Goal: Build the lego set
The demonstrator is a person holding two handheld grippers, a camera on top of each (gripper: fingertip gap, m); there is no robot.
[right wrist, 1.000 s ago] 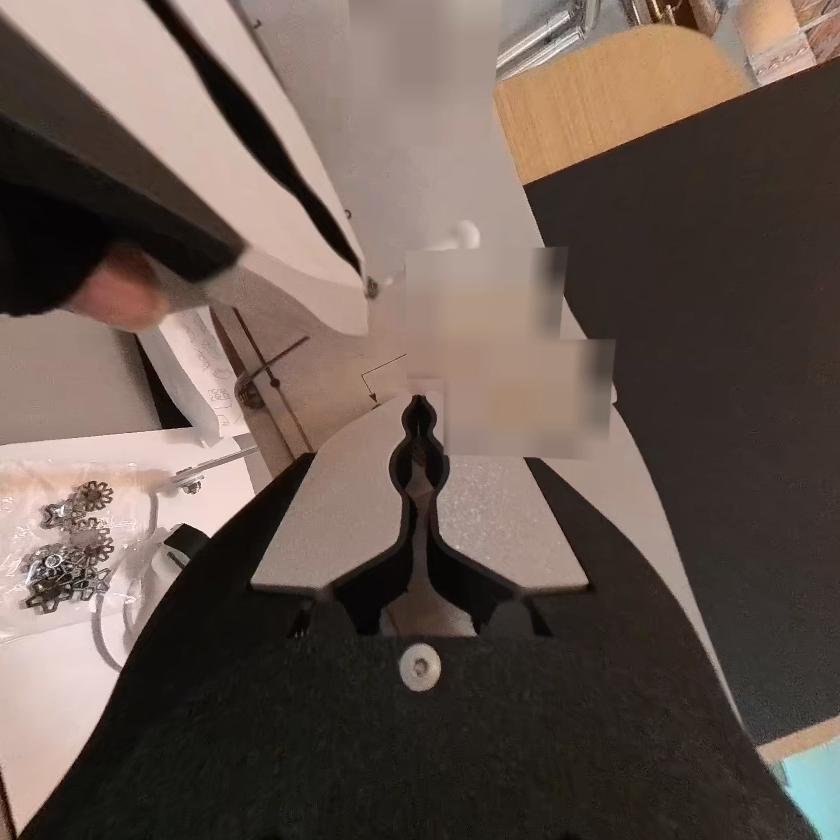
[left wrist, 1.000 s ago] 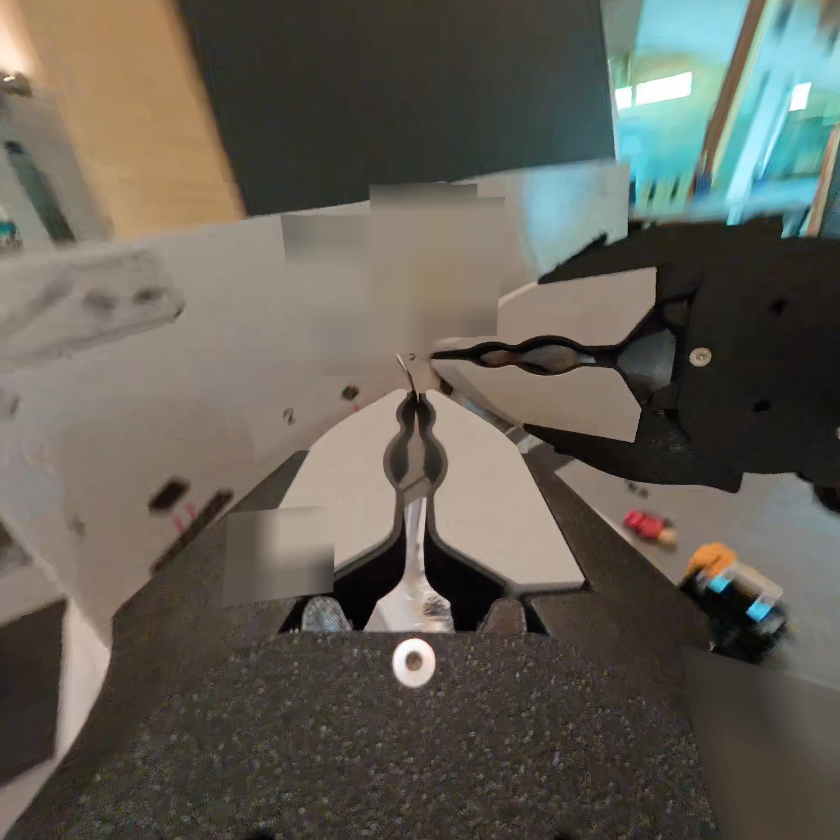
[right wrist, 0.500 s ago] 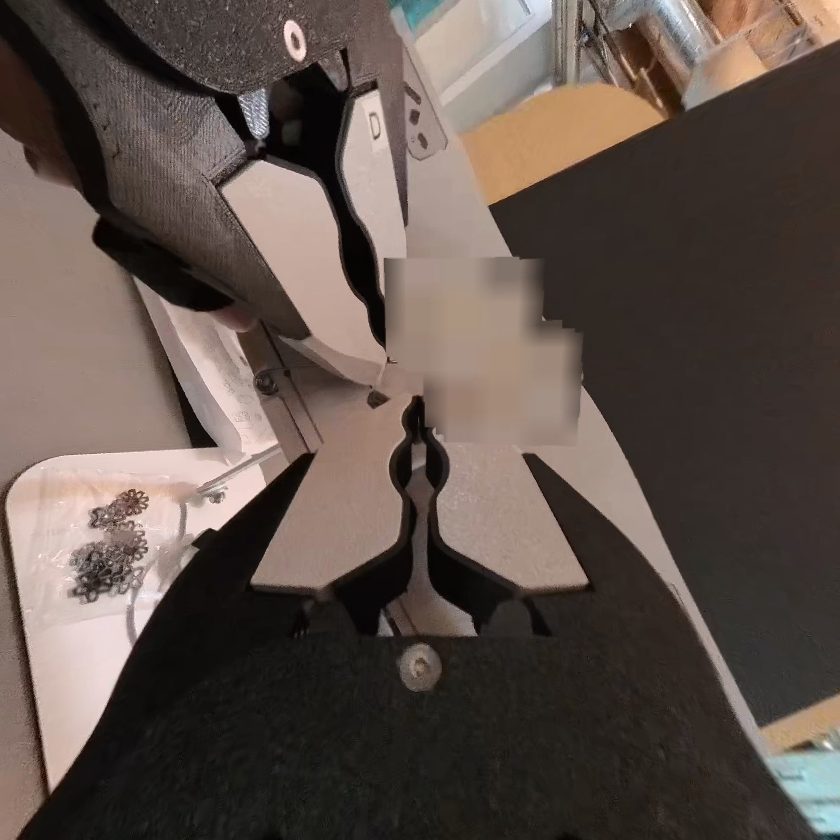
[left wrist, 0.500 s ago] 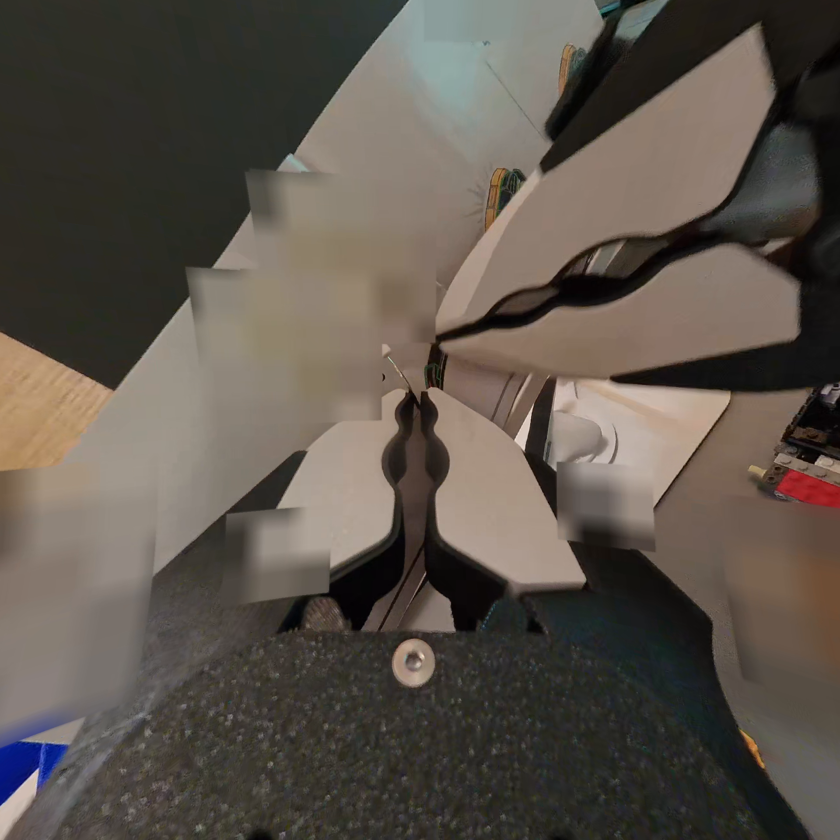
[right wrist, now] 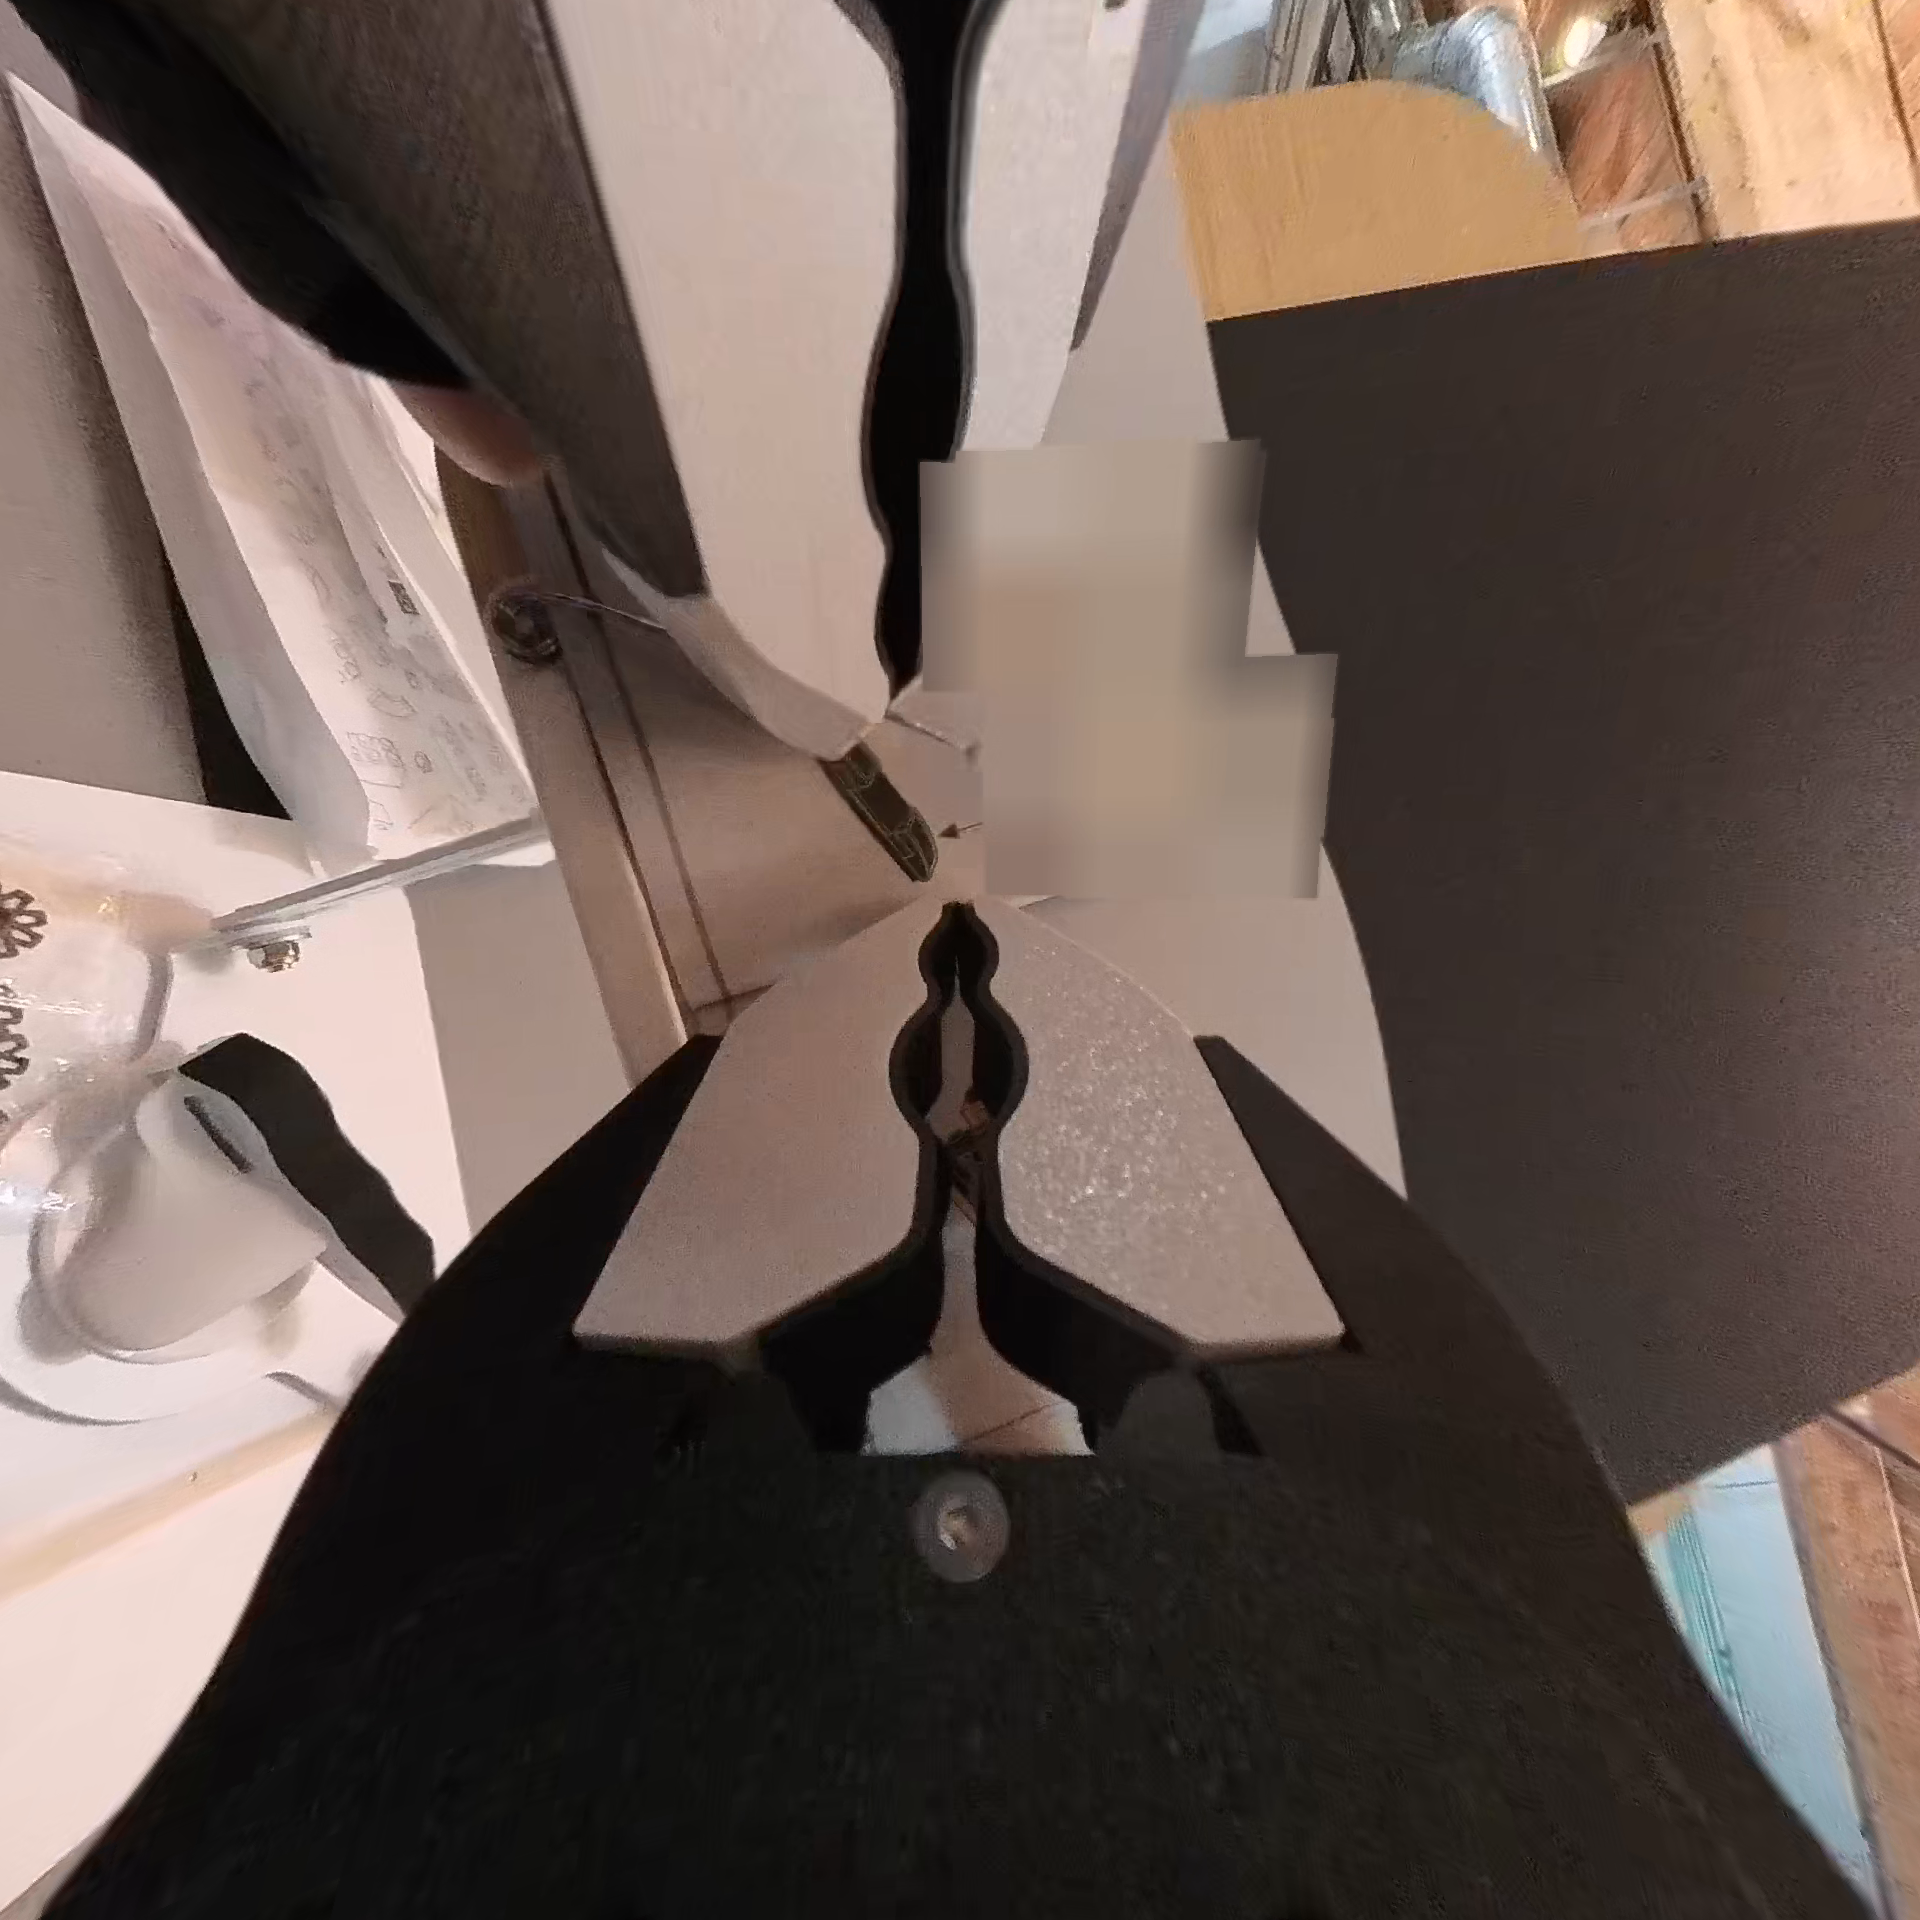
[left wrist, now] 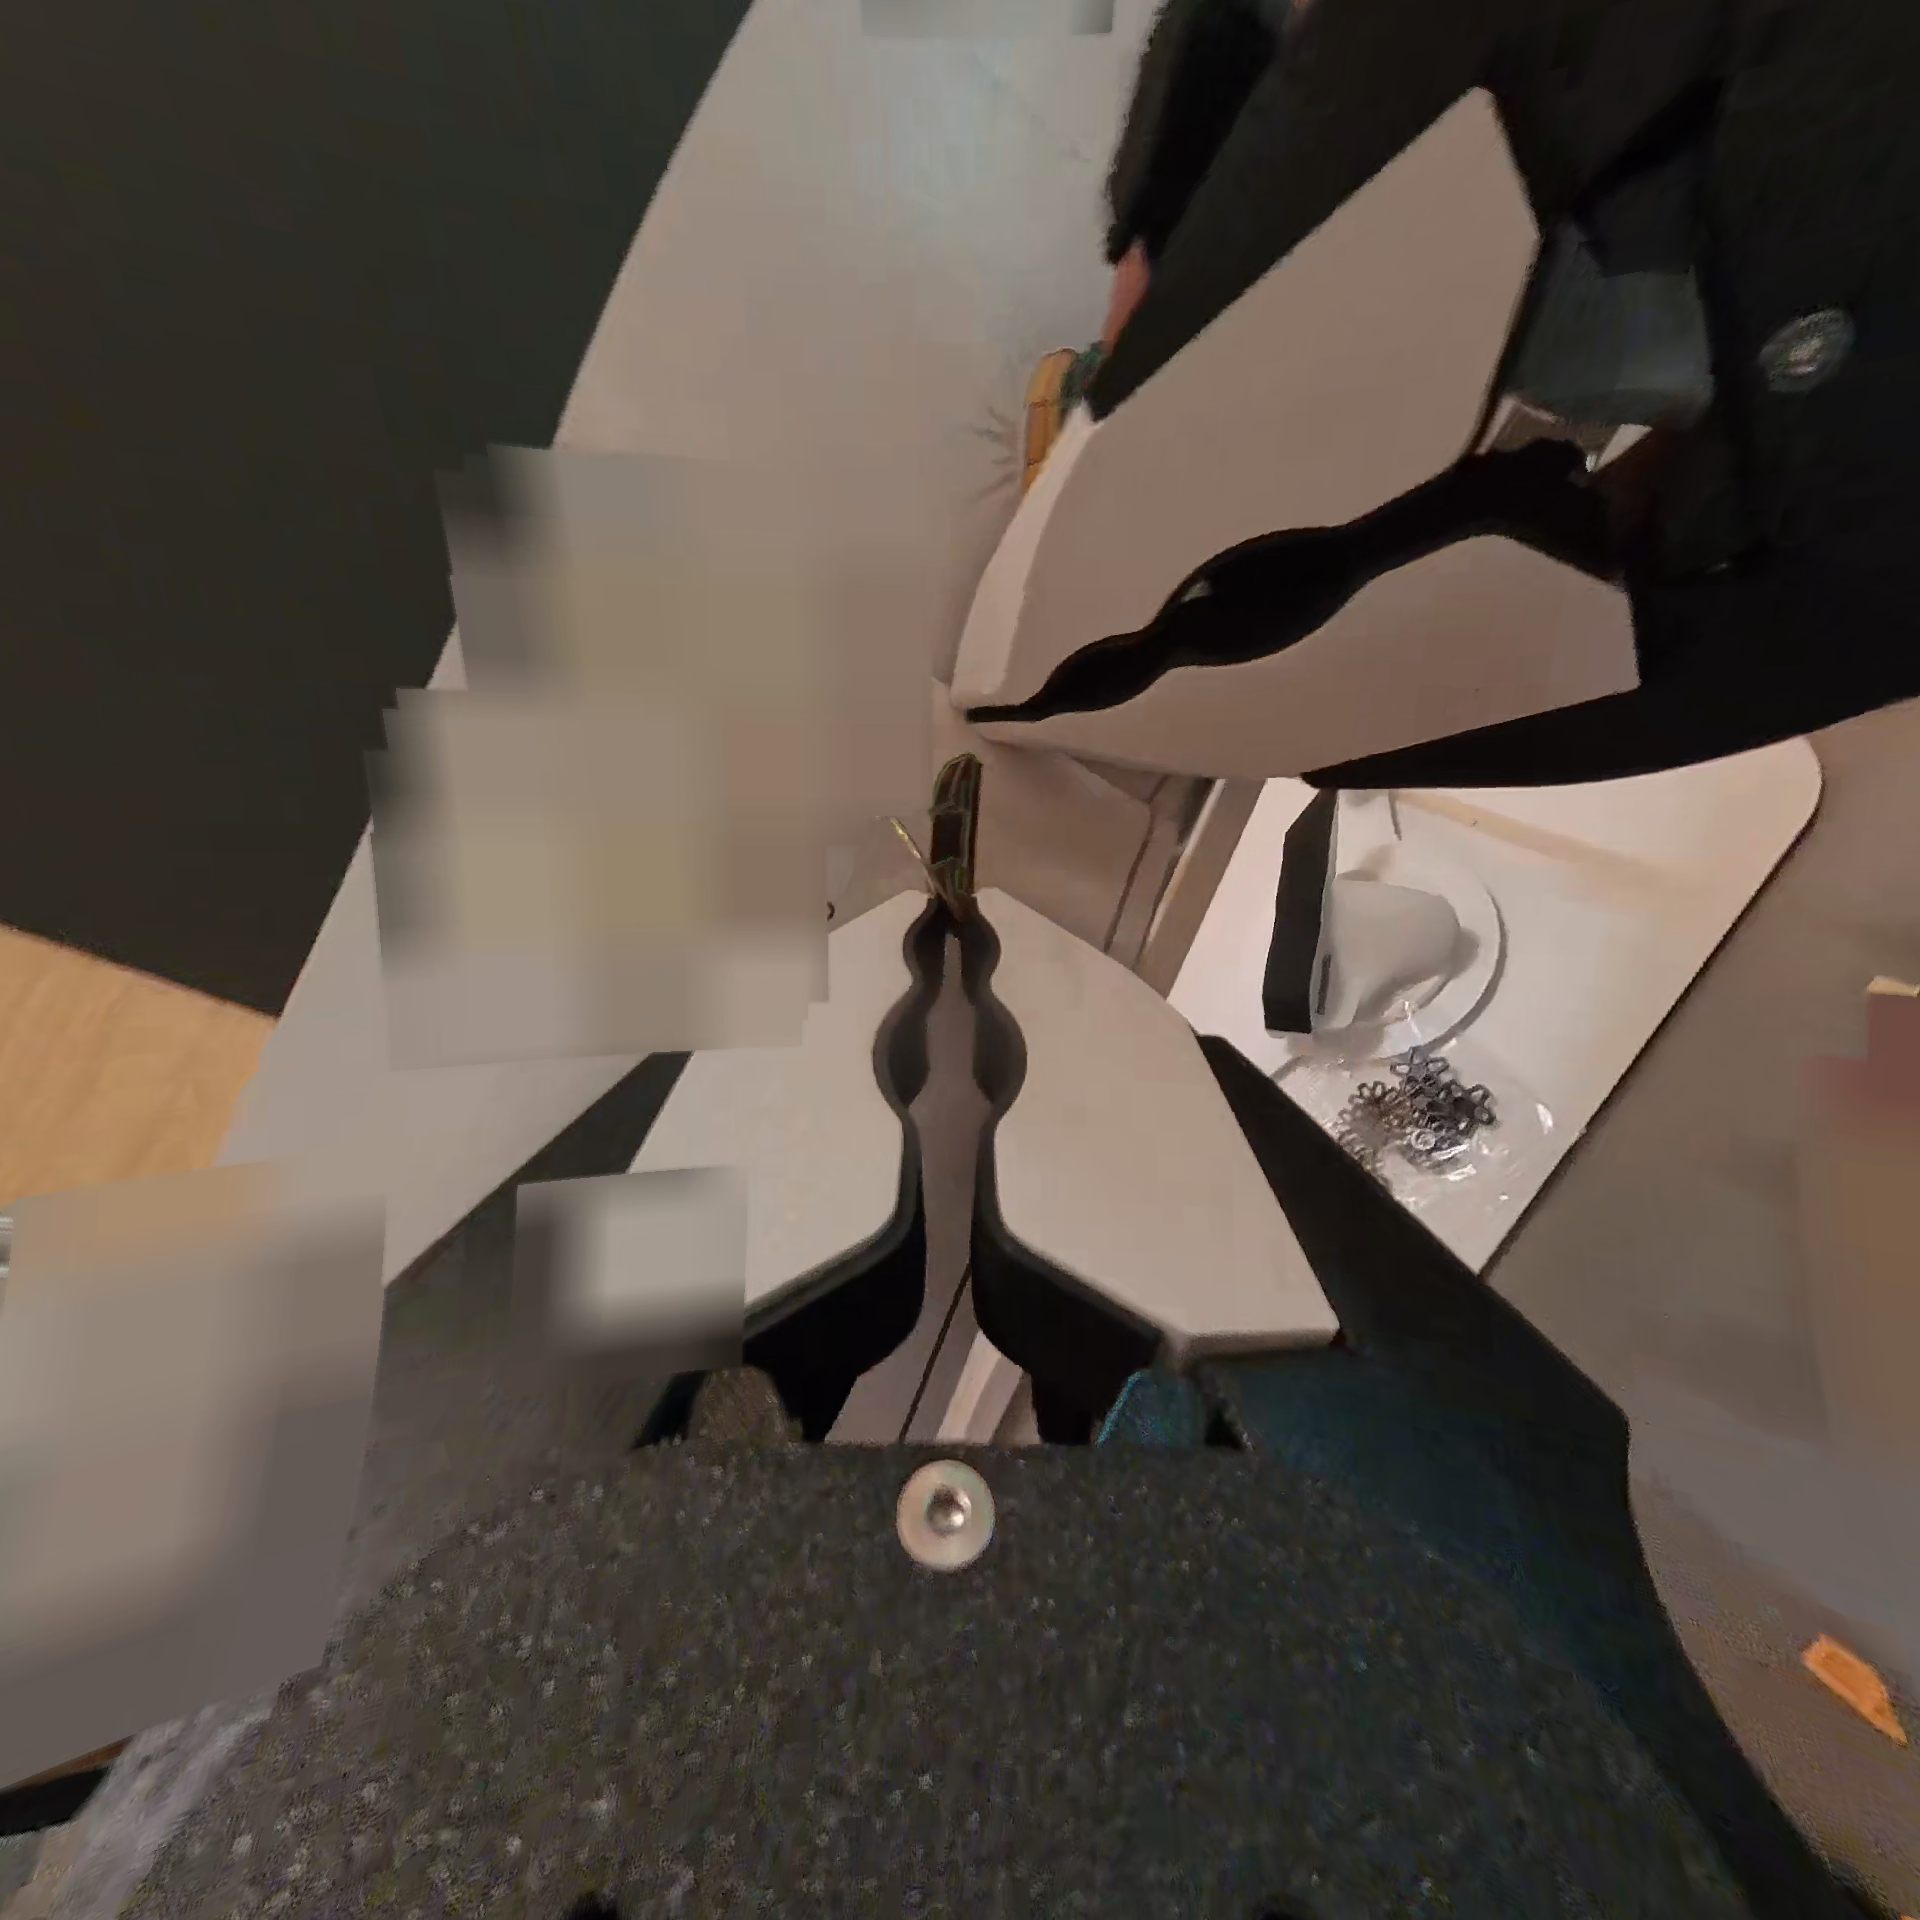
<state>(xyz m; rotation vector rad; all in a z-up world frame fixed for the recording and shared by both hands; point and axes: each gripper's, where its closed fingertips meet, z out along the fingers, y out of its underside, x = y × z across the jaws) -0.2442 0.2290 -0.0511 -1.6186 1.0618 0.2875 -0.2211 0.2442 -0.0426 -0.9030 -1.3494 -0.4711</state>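
Since 1 second ago, both tools swung toward the white tray [left wrist: 1704, 894]. Left tool [left wrist: 951, 914] and right tool [right wrist: 961, 914] stay clenched on booklet pages [right wrist: 727, 821]; a bag of small black pieces [left wrist: 1418, 1112] lies on the tray.

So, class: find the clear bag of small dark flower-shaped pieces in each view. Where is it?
Left wrist view: bag of flower-shaped pieces at right, on the white tray.
Right wrist view: bag at the far left edge, partly cut off.
Shared landmark: the black-and-white object beside it.
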